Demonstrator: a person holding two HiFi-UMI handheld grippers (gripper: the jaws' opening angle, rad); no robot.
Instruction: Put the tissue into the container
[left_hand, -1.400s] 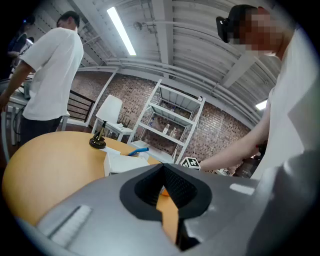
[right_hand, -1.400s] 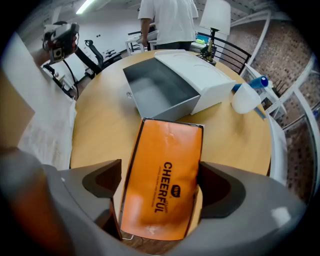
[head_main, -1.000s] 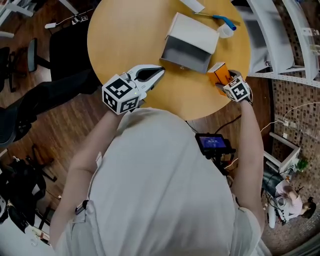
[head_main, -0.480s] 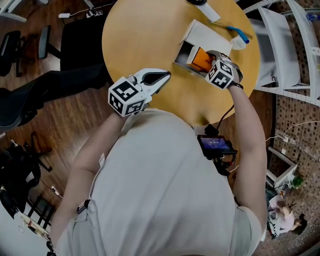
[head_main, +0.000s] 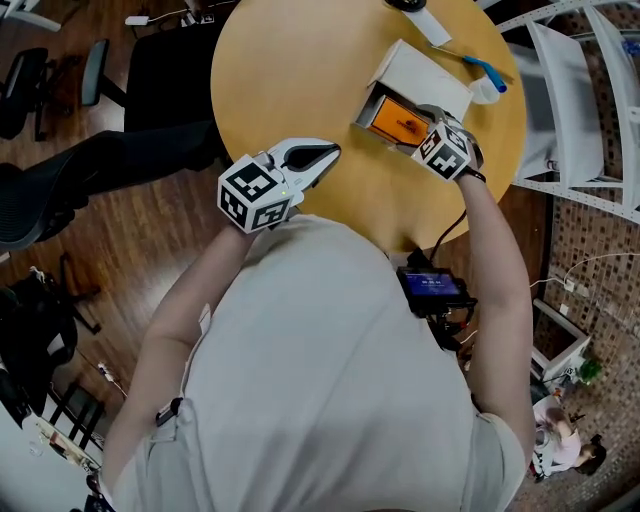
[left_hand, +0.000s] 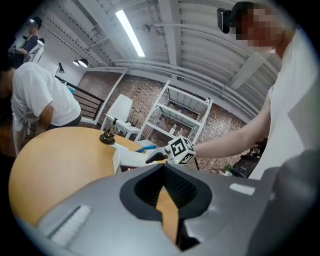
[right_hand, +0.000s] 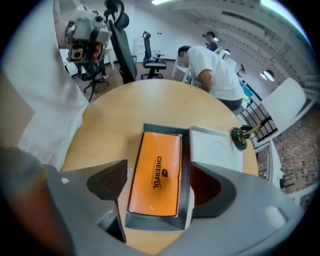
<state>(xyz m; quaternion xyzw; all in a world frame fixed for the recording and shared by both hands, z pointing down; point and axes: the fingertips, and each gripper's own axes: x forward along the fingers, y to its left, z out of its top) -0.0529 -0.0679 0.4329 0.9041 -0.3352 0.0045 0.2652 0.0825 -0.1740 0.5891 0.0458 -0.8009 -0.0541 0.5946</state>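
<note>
An orange tissue pack (right_hand: 156, 172) lies flat inside the grey open container (right_hand: 150, 221) on the round wooden table (head_main: 290, 70). My right gripper (right_hand: 159, 181) hovers just above the container's near end, open, one jaw on each side of the pack and nothing between them. From the head view the tissue pack (head_main: 393, 121) fills the container (head_main: 364, 107), and the right gripper (head_main: 424, 128) sits at its near right corner. My left gripper (head_main: 322, 155) stays shut and empty over the table's near edge, well left of the container.
The container's white lid (head_main: 430, 72) stands hinged open at the far side. A blue-handled tool (head_main: 486, 73) and a small dark ornament (right_hand: 240, 136) lie beyond it. A person in a white shirt (right_hand: 216, 70) bends at the table's far side. White shelving (head_main: 575, 90) stands to the right.
My right gripper carried the orange pack from the table's near right edge over to the container, set it inside and opened. The left gripper hardly moved.
</note>
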